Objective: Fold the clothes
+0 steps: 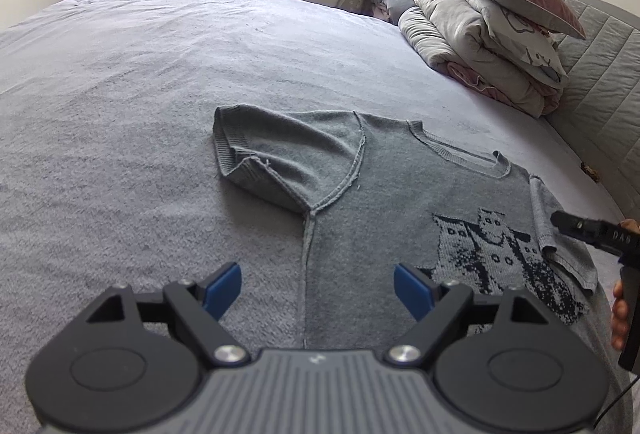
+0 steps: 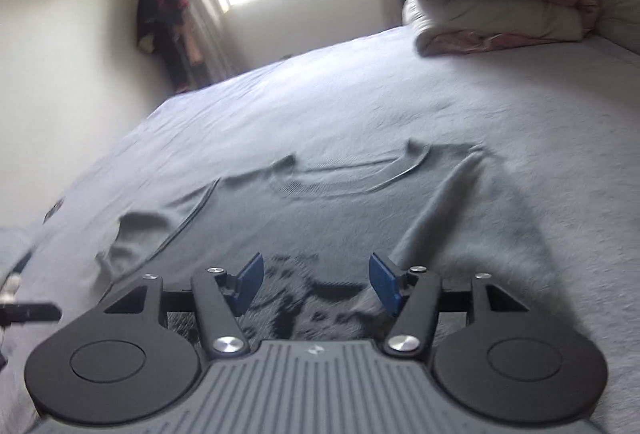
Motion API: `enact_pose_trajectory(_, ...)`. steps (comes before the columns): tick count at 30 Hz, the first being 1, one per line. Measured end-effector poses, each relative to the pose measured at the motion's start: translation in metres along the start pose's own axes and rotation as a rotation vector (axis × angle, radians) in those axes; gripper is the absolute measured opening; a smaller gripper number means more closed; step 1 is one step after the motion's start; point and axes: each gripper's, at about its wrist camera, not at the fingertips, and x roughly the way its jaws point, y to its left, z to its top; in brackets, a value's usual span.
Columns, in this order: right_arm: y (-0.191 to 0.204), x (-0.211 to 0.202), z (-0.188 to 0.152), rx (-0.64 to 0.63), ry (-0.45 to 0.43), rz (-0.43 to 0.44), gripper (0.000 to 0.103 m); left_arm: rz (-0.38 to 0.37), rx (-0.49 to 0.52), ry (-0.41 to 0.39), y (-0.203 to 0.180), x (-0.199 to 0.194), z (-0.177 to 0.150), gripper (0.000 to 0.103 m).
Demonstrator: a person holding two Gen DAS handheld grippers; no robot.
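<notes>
A grey knitted short-sleeved shirt with a dark print lies flat on the bed, collar away from me. Its left sleeve is spread out. The right sleeve lies folded in over the print's edge. My left gripper hovers open over the shirt's left side seam, nothing between its blue pads. My right gripper stands open just above the print, which shows between its pads; this view is blurred. In the left wrist view its black body and a hand show at the right edge.
The bed has a grey-lilac sheet. A pile of folded quilts and pillows sits at the far right against the padded headboard. A small brown scrap lies near the headboard. Clothes hang in the far corner by the window.
</notes>
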Motion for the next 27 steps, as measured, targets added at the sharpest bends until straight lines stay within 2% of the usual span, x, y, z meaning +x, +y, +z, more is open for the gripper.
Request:
enact_pose_trajectory(5, -0.013, 0.011, -0.005, 0.016, 0.036, -0.114, 0.059, 0.001, 0.024, 0.015, -0.006, 0.003, -0.003, 0.085)
enact_pose_trajectory(6, -0.010, 0.014, -0.008, -0.006, 0.047, -0.110, 0.059, 0.003, 0.028, 0.017, -0.007, 0.003, -0.004, 0.085)
enact_pose_trajectory(12, 0.028, 0.026, -0.025, -0.178, 0.112, 0.040, 0.058, 0.005, 0.034, 0.020, -0.007, 0.004, -0.005, 0.085)
enact_pose_trajectory(15, 0.035, 0.031, -0.031, -0.209, 0.129, 0.032, 0.058, 0.007, 0.035, 0.022, -0.007, 0.004, -0.006, 0.085)
enact_pose_trajectory(22, 0.026, 0.012, -0.013, -0.120, 0.047, 0.035, 0.058, 0.005, 0.030, 0.018, -0.005, 0.003, -0.005, 0.085)
enact_pose_trajectory(24, 0.021, 0.007, -0.008, -0.069, 0.038, 0.067, 0.058, 0.003, 0.028, 0.016, -0.005, 0.002, -0.005, 0.085)
enact_pose_trajectory(27, 0.012, 0.000, 0.001, 0.013, 0.034, 0.160, 0.059, 0.003, 0.025, 0.014, -0.005, 0.001, -0.004, 0.085)
